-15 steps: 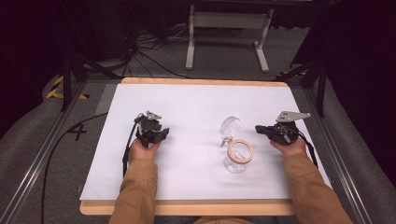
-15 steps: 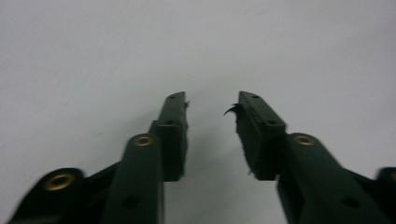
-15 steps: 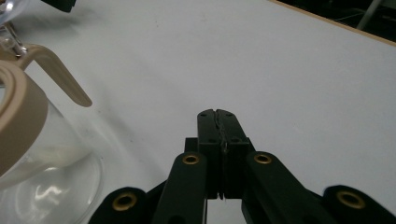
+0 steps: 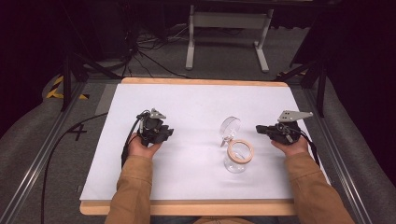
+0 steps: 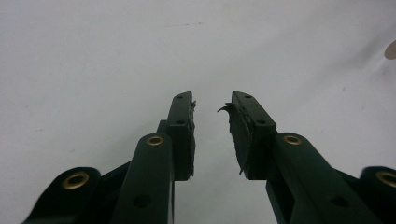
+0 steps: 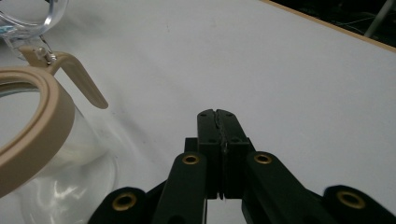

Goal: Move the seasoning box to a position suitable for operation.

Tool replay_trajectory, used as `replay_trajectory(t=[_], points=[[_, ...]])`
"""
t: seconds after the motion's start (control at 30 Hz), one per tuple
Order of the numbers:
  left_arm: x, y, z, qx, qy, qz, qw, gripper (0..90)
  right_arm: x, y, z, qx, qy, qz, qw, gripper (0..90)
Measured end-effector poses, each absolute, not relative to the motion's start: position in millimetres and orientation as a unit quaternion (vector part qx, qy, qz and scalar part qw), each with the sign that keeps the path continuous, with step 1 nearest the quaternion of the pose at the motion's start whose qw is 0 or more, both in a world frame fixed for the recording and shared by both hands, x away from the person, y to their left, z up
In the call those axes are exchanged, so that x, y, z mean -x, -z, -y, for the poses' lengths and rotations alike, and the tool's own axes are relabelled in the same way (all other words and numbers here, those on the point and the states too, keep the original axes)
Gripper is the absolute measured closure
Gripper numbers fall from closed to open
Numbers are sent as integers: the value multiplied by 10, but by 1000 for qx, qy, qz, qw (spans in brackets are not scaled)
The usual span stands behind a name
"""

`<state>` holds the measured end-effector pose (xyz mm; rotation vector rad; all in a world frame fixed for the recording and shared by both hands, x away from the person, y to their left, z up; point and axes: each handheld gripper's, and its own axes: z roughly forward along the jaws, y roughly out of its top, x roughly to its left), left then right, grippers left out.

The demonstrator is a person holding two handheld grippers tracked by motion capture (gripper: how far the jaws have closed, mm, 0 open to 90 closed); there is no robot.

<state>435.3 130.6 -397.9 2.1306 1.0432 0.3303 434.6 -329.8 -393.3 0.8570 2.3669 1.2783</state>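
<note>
A clear glass jar [image 4: 236, 158] with a tan rubber ring [image 4: 240, 150] around its mouth stands on the white table right of centre. Its round glass lid [image 4: 229, 126] is swung open behind it. In the right gripper view the jar [image 6: 42, 154] and its tan ring [image 6: 32, 126] sit at the left, close by. My right gripper [image 4: 260, 129] rests to the right of the jar, jaws shut with nothing between them [image 6: 218, 116]. At the table's left, my left gripper [image 4: 166, 132] is open and empty [image 5: 212, 100] over bare white surface.
The white sheet [image 4: 196, 107] covers a wooden table with a pale edge [image 4: 201, 81]. Metal rails [image 4: 42, 154] run along both sides. Beyond the far edge are a grey stand [image 4: 226, 21] and cables [image 4: 144, 51] on the floor.
</note>
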Motion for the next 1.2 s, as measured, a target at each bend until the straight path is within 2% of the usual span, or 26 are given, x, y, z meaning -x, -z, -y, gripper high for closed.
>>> replay_trajectory(t=[0.4,0.83,1.2], points=[[-4317,3884,-1230,-832,-122,-400,366,677,-4292,3957,3161,-273,-420,-854,142,888],[-4302,3759,-1123,-837,-109,-380,378,623,-4129,4023,2853,-217,-374,-897,88,893],[-4363,3749,-1022,-844,-92,-366,381,594,-4077,4069,2864,-232,-349,-905,64,895]])
